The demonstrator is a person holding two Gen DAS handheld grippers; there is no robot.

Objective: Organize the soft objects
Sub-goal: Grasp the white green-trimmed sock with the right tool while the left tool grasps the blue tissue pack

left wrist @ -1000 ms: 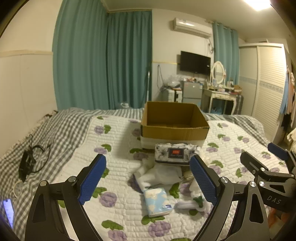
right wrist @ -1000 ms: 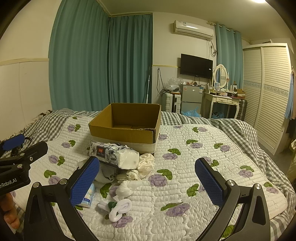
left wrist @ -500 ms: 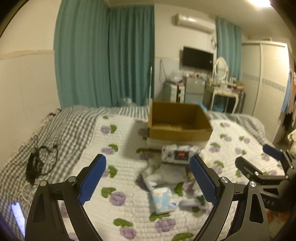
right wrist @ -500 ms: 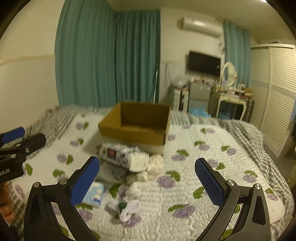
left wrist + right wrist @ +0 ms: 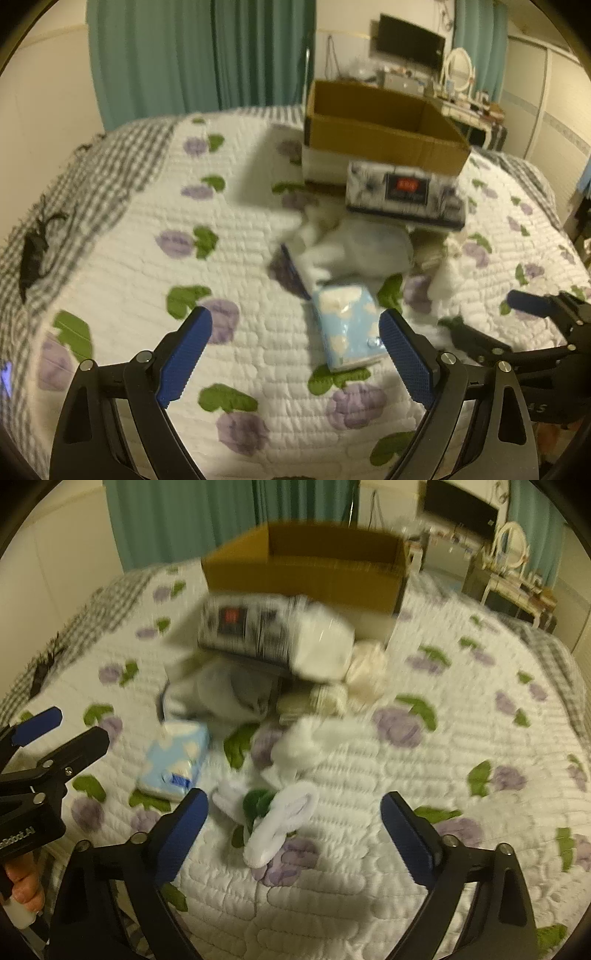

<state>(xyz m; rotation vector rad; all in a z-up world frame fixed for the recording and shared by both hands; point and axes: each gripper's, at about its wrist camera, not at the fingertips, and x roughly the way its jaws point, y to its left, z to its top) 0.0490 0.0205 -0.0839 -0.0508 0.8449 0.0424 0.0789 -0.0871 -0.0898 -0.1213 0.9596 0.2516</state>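
The soft objects lay in a loose heap on the quilt (image 5: 258, 369), all of them outside the cardboard box (image 5: 306, 576) that stood just behind the pile. Nearest the grippers were a white rolled sock pair with a green patch (image 5: 273, 819) and a light blue tissue pack with cloud print (image 5: 173, 760). Behind these sat a grey-white garment (image 5: 225, 694), more white cloth (image 5: 314, 742) and some cream bundles (image 5: 365, 668). A patterned tissue pack with a red label (image 5: 258, 627) rested on top of the heap, touching the front of the box.

As far as both views showed, the box interior was bare, so the task seemed hardly begun: nothing had been packed, and every item was left to move. Both views were blurred, so small details in the pile could not be told.

The right gripper (image 5: 295, 830) hovered just above the sock pair with its fingers wide apart, holding nothing. The left gripper (image 5: 295, 354) was also spread wide and empty, the blue tissue pack (image 5: 347, 328) lying just inside its right finger. Each gripper showed at the edge of the other's view.

Off to the left, a black cable (image 5: 37, 251) lay on the checked bedspread (image 5: 96, 173), well apart from the pile
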